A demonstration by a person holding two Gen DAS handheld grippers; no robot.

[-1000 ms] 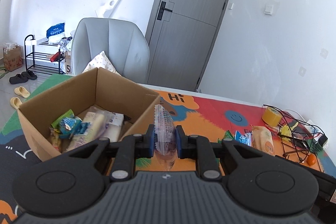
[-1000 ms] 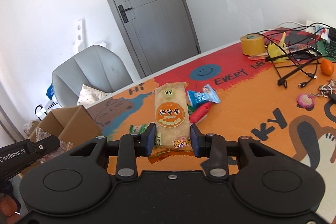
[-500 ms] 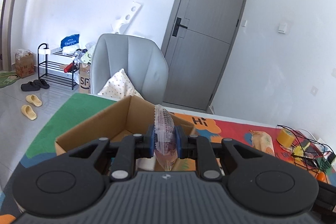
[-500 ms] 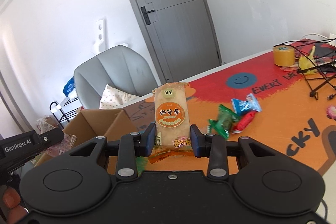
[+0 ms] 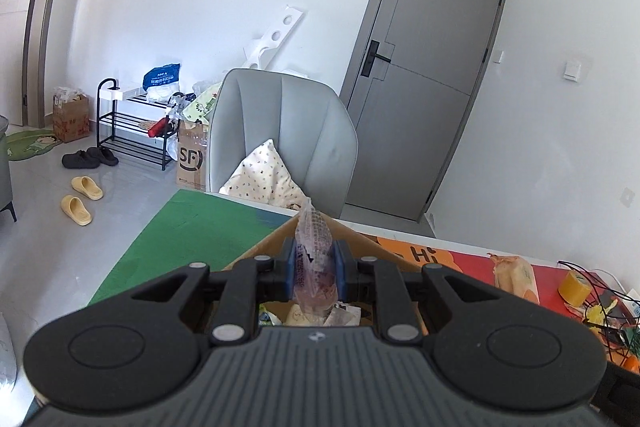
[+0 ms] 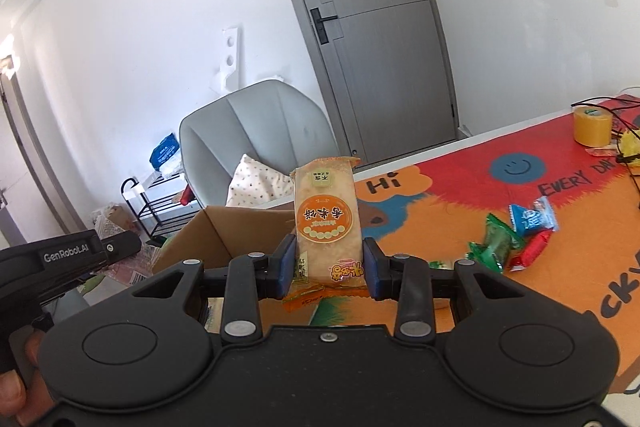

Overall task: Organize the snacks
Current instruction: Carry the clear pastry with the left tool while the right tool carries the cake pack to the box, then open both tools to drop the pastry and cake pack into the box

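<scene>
I hold two snacks up in the air. My left gripper [image 5: 313, 269] is squeezed tight on a thin clear packet [image 5: 313, 259] that stands up tall. My right gripper [image 6: 328, 263] is clamped on the orange rice cracker pack [image 6: 326, 223], also standing up tall. The cardboard box [image 6: 224, 235] sits on the bench [image 6: 460, 199], right under and ahead of my left gripper, so that hand is nearer. From my right gripper the box lies ahead and to the left. I think the box already has snacks inside, but my gripper hides most of it. More little snacks [image 6: 516, 239] wait on the bench.
</scene>
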